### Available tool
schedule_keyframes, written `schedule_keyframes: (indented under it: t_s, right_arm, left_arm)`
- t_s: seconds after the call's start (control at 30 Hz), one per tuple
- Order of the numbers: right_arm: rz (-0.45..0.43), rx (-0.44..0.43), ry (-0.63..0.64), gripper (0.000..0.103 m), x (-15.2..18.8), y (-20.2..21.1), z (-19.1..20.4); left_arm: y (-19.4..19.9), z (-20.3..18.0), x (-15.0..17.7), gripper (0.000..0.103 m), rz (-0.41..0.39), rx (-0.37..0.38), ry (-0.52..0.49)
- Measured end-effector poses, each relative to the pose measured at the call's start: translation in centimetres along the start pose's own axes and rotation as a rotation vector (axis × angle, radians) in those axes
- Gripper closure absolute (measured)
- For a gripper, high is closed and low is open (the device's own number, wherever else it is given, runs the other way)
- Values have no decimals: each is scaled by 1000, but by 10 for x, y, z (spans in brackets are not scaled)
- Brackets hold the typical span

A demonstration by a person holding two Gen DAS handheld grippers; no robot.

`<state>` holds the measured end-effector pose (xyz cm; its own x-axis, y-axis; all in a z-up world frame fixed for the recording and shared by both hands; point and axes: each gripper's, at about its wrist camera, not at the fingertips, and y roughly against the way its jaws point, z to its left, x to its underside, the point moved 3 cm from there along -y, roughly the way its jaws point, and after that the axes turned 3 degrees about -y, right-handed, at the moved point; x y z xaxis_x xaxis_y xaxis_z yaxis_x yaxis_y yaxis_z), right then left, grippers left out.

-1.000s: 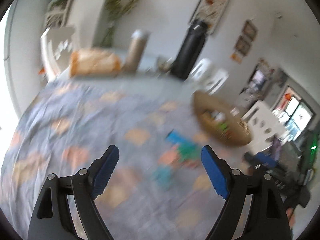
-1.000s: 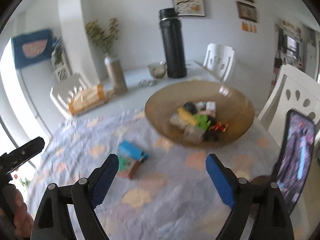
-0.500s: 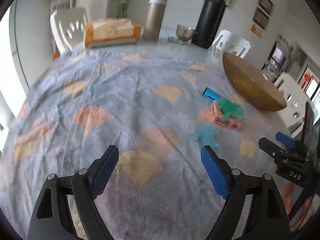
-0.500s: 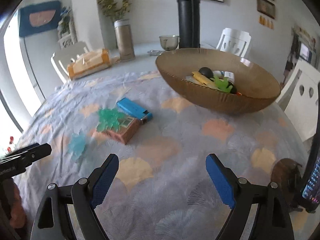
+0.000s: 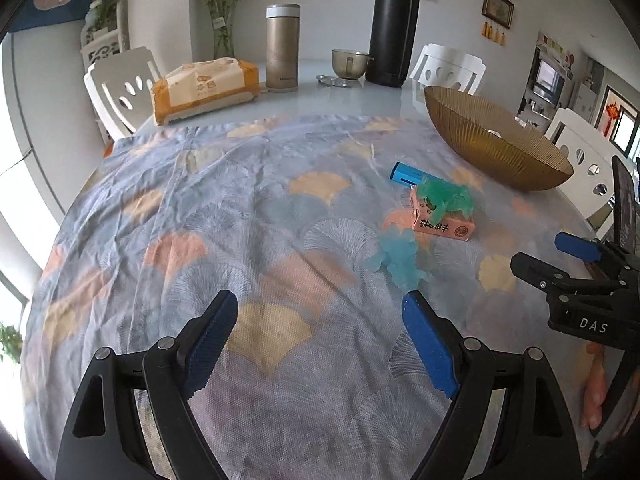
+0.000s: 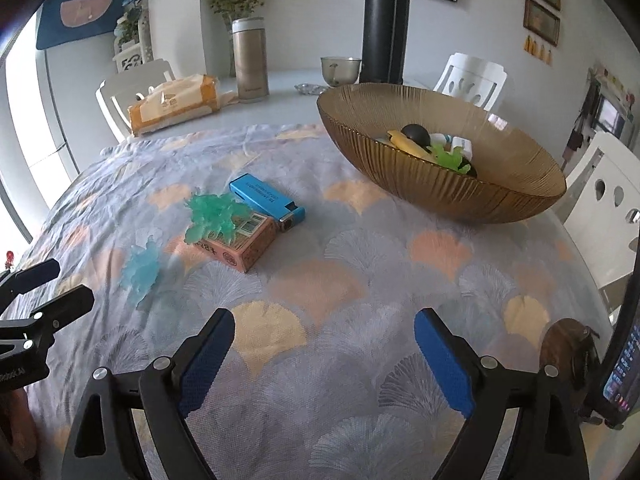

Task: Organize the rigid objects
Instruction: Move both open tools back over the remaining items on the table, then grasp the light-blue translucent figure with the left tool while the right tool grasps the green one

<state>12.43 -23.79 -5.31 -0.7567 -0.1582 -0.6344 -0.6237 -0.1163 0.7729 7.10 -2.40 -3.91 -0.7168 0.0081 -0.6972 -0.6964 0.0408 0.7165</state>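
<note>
Left gripper (image 5: 320, 320) and right gripper (image 6: 324, 340): jaws spread, empty, above the patterned tablecloth (image 6: 320, 280). Green toy (image 6: 212, 214) atop pink box (image 6: 236, 244), touching blue lighter (image 6: 266, 200); pale blue toy (image 6: 140, 270) beside. Amber bowl (image 6: 500, 196) nearby holds assorted items.

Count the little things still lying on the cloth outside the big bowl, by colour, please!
Green: 1, the green plastic toy lying on the pink box.
Light blue: 1, the light blue plastic toy.
Blue: 1, the blue lighter.
Pink: 1, the pink box.
Total: 4, all outside the amber bowl.
</note>
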Motion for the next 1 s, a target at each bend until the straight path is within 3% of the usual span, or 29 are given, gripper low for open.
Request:
schedule_keyframes:
  t_s: [0.27, 0.47, 0.57, 0.63, 0.7, 0.8, 0.93, 1.0]
  right_arm:
    - [0, -25, 20, 12, 0, 2, 4]
    - [57, -213, -101, 12, -23, 7, -2]
    - [54, -197, -21, 12, -48, 6, 19]
    - [59, -162, 55, 15, -55, -2, 37]
    - [79, -145, 108, 32, -59, -16, 52]
    - [107, -154, 100, 35, -60, -37, 61]
    - [109, -168, 64, 42, -59, -52, 60]
    - [90, -177, 64, 57, -59, -50, 58]
  left_arm:
    - [3, -3, 0, 20, -11, 1, -12]
    - [-2, -24, -10, 20, 31, 140, -72]
    - [-22, -40, -18, 21, 113, 167, -119]
    - [-34, -44, -22, 28, 131, 176, -122]
    - [-45, -46, -26, 33, 147, 198, -112]
    - [-51, -49, -30, 40, 144, 184, -117]
    - [-52, -55, -30, 66, 120, 180, -149]
    - [-52, -56, -29, 69, 110, 166, -159]
